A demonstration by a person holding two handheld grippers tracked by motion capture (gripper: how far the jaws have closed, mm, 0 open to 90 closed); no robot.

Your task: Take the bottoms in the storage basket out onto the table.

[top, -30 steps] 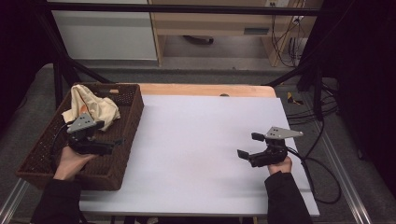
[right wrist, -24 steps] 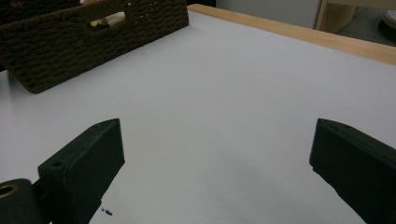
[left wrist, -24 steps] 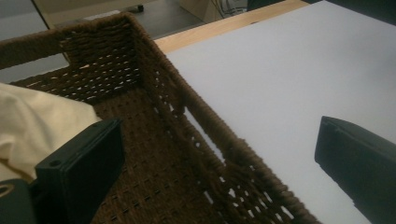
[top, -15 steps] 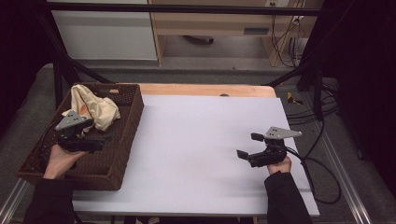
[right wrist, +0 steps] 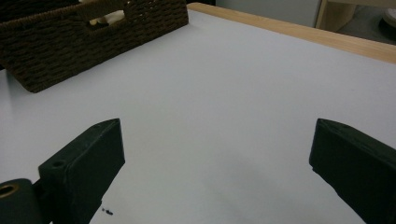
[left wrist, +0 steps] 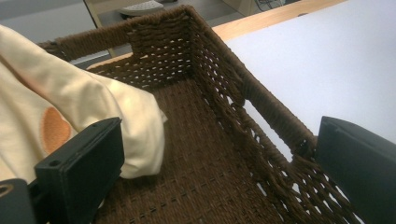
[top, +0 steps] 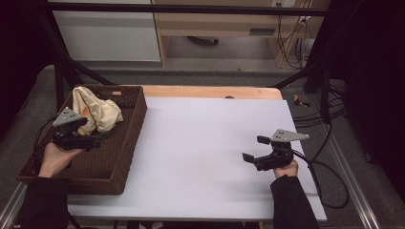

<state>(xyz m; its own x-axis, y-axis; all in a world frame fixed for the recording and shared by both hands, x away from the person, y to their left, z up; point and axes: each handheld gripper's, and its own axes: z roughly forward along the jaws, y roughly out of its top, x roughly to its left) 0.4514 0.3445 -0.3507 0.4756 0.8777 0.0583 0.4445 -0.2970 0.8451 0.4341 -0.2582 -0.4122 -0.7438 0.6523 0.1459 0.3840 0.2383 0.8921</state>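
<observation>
white table [top: 205,157] bearing brown wicker basket [top: 125,143] at left

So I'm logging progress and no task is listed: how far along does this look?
Done: nothing visibly; the cream cloth lies bunched in the far end of the wicker basket.
In hand: the left claw is over the basket, jaws open beside the cloth, gripping nothing.
Left: any grasp or lift of the cloth; the right claw is open and empty over the bare white tabletop.

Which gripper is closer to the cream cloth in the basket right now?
Left. The left gripper is open inside the basket, right beside the cream cloth. The right gripper, also open, hovers over the white table, well away from the basket.
</observation>
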